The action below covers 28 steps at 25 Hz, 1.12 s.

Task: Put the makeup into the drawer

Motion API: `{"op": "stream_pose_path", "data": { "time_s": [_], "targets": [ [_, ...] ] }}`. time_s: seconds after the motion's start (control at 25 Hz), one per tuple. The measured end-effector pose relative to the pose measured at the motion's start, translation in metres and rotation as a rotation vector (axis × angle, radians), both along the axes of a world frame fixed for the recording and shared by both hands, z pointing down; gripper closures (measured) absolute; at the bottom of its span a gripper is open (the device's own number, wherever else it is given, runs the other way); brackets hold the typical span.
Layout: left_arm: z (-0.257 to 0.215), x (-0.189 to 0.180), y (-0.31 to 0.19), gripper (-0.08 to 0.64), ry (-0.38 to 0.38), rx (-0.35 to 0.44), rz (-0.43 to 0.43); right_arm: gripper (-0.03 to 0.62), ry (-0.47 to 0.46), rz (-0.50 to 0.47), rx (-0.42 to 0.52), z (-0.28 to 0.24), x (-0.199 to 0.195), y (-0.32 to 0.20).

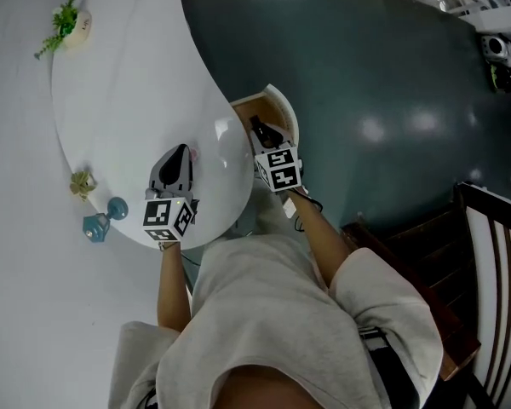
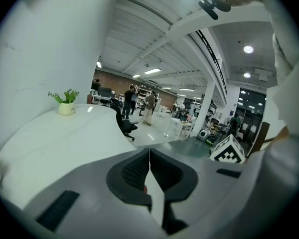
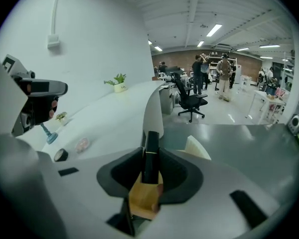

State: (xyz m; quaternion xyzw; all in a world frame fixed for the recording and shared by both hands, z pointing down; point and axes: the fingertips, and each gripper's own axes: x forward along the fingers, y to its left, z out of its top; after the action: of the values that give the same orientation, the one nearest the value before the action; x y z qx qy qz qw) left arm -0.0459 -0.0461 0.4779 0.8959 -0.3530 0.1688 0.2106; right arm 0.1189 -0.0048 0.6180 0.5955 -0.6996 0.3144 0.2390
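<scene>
My right gripper is shut on a slim black makeup tube with a gold band. It holds the tube upright over the open wooden drawer at the edge of the white table. My left gripper hovers over the table's near part, jaws pressed together with nothing held. A small pink compact and a round black item lie on the table close to the left gripper.
A potted plant stands at the table's far end. A small plant and a blue object sit at its near left edge. A dark wooden chair stands to my right on the dark floor.
</scene>
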Motion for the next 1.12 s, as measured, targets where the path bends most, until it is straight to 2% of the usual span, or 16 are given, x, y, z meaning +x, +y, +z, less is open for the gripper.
{"op": "stream_pose_path", "data": {
  "time_s": [0.24,0.48,0.68,1.0,1.12],
  "targets": [
    [0.008,0.005,-0.023,0.548,-0.024,-0.016,-0.029,0.492,-0.026,0.0,-0.117,0.07,0.019,-0.031],
    [0.021,-0.009,-0.033,0.548,-0.043,-0.046,-0.068,0.492,-0.072,0.015,-0.271,0.152,0.016,-0.045],
    [0.026,-0.017,-0.037,0.548,-0.056,-0.058,-0.073,0.492,-0.066,-0.012,-0.364,0.208,0.016,-0.05],
    [0.028,-0.025,-0.04,0.548,-0.079,-0.06,-0.075,0.489,-0.038,0.002,-0.499,0.254,0.021,-0.046],
    [0.025,-0.029,-0.041,0.548,-0.085,-0.058,-0.085,0.486,-0.058,0.008,-0.5,0.256,0.022,-0.045]
  ]
}}
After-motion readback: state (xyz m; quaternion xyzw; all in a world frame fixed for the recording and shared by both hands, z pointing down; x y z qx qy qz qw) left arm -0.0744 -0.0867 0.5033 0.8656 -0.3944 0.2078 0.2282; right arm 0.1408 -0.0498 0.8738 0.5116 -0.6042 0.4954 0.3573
